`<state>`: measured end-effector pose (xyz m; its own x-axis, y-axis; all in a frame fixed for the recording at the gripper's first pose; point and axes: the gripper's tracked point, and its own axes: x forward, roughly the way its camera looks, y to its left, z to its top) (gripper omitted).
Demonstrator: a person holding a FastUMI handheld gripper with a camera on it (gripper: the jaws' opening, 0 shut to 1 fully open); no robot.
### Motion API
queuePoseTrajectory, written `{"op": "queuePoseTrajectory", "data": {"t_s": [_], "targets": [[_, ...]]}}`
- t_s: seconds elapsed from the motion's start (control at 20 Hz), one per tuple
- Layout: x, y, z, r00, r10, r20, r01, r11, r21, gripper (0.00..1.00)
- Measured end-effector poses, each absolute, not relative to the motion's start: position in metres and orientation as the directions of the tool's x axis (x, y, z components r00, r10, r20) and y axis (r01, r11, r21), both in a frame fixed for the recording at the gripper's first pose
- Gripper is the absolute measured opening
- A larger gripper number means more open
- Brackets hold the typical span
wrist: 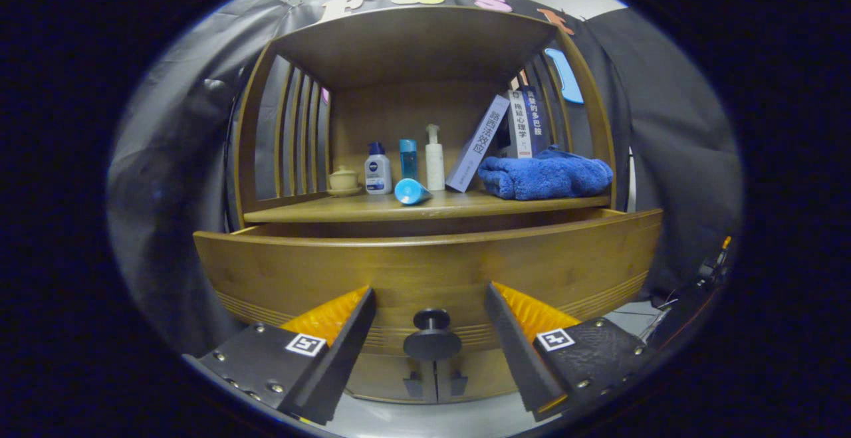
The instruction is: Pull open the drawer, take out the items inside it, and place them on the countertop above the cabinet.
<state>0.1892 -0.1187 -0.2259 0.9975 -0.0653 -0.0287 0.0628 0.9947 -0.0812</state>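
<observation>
Drawer looks pulled out already, claw spread wide either side of the knob, gripping nothing. Next up, I reckon: lift over the front and reach inside.

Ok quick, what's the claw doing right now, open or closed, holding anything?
Claw: open, holding nothing; its fingers sit apart on either side of the round dark knob on the wooden drawer front, not touching it.
</observation>
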Motion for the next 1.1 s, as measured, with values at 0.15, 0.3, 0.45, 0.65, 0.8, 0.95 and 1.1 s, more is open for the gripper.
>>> {"op": "queuePoseTrajectory", "data": {"t_s": [0.15,0.3,0.45,0.65,0.8,0.95,1.1], "targets": [[0.201,-0.116,-0.225,0.997,-0.07,-0.012,0.069,0.995,-0.076,1.0],[0.218,-0.116,-0.224,0.997,-0.067,0.037,0.069,0.994,-0.081,1.0],[0.234,-0.117,-0.224,0.996,-0.062,0.065,0.067,0.995,-0.072,0.99],[0.254,-0.117,-0.224,0.994,-0.055,0.099,0.065,0.992,-0.106,1.0],[0.256,-0.118,-0.226,0.993,-0.058,0.108,0.071,0.989,-0.129,1.0],[0.252,-0.113,-0.223,0.997,-0.036,0.061,0.038,0.999,-0.035,0.99],[0.226,-0.121,-0.196,0.995,-0.06,0.083,0.064,0.997,-0.051,0.99]]}}
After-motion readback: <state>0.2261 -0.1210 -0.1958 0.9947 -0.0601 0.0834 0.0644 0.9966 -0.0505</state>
